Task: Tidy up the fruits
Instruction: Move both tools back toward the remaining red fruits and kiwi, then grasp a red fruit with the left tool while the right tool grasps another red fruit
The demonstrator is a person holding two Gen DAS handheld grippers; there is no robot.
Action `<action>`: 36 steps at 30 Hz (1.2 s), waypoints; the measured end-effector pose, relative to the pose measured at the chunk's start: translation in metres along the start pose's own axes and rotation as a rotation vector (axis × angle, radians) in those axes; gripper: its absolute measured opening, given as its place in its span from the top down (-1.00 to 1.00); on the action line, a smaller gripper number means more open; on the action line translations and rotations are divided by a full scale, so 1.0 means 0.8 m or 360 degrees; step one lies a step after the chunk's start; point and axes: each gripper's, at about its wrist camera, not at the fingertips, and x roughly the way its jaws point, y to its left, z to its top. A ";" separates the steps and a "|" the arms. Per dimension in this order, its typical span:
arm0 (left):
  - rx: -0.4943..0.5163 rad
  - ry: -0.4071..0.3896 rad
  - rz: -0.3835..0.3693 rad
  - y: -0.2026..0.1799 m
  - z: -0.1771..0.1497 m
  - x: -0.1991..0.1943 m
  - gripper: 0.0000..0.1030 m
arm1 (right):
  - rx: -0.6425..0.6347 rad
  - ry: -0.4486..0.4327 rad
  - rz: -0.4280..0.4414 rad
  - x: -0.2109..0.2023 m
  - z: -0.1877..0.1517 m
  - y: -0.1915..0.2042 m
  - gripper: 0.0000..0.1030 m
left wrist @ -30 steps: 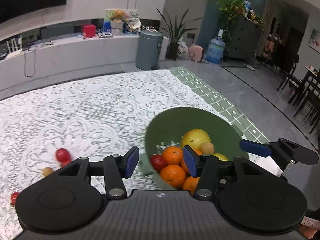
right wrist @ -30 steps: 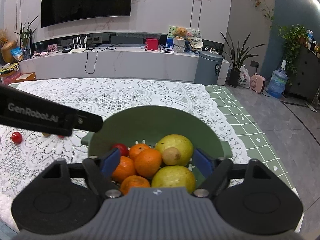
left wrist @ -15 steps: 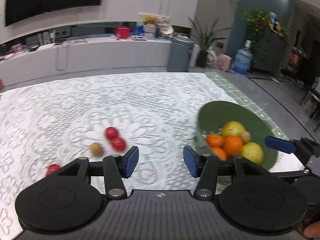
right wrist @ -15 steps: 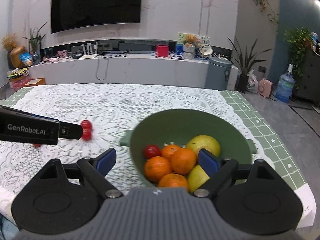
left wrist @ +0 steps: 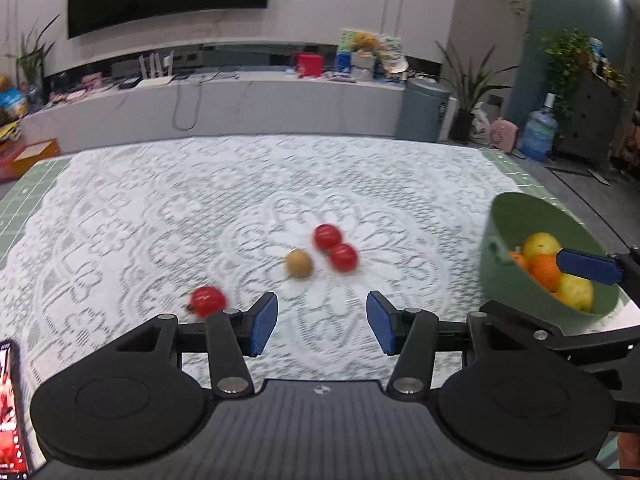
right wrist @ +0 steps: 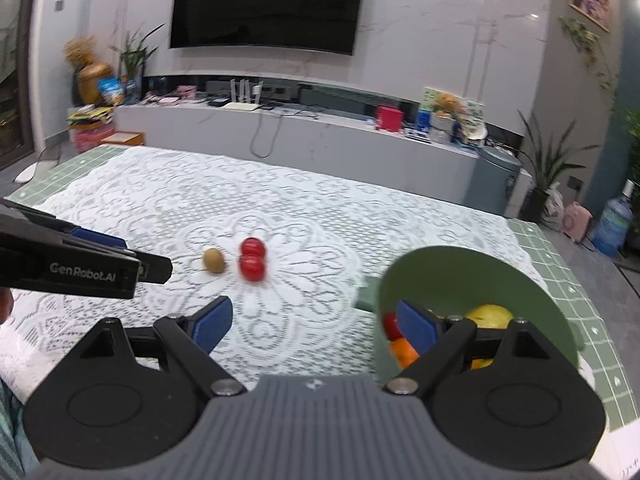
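A white lace cloth (left wrist: 168,216) covers nearly the whole tabletop, with a green gridded mat (right wrist: 560,264) showing past its edges. Toward the right end stands a round green plastic bowl (right wrist: 472,276) with small side handles, and in it lie oranges (left wrist: 545,270), two yellow-green pear-like fruits (left wrist: 541,243) and one small red fruit (right wrist: 390,326). Out on the lace, well apart from the bowl, sit the loose pieces: two small red tomato-like fruits (right wrist: 253,258) touching each other, a little brown kiwi-like fruit (right wrist: 213,260) just beside them, and one more red fruit (left wrist: 207,301) off alone nearer the left tongs. The left tongs (left wrist: 322,326) hang over bare lace, pointing down at a slant toward that cluster, their blue pads (left wrist: 264,326) set partly apart with nothing between them — the lone red fruit shows just outside the left pad. The right tongs (right wrist: 316,322) stand wide, also gripping nothing; the right-hand blue pad (right wrist: 416,326) shows in front of the bowl's near rim, while the other is over the cloth. From the left camera one blue pad of the right tongs shows across the fruit in the bowl; whether it touches any I cannot tell. At the near left edge lies a phone (left wrist: 10,408) with its screen lit — only a sliver shows.
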 end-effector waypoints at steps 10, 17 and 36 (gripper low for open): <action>-0.0146 0.0020 0.0094 0.042 -0.006 0.013 -0.18 | -0.0107 0.0022 0.0119 0.037 0.008 0.034 -0.61; -0.0193 0.0018 0.0139 0.060 -0.006 0.027 -0.18 | -0.0108 0.0060 0.0164 0.070 0.018 0.040 -0.44; -0.0149 0.0115 0.0235 0.084 -0.007 0.082 -0.04 | -0.0083 0.0190 0.0177 0.183 0.029 0.038 0.07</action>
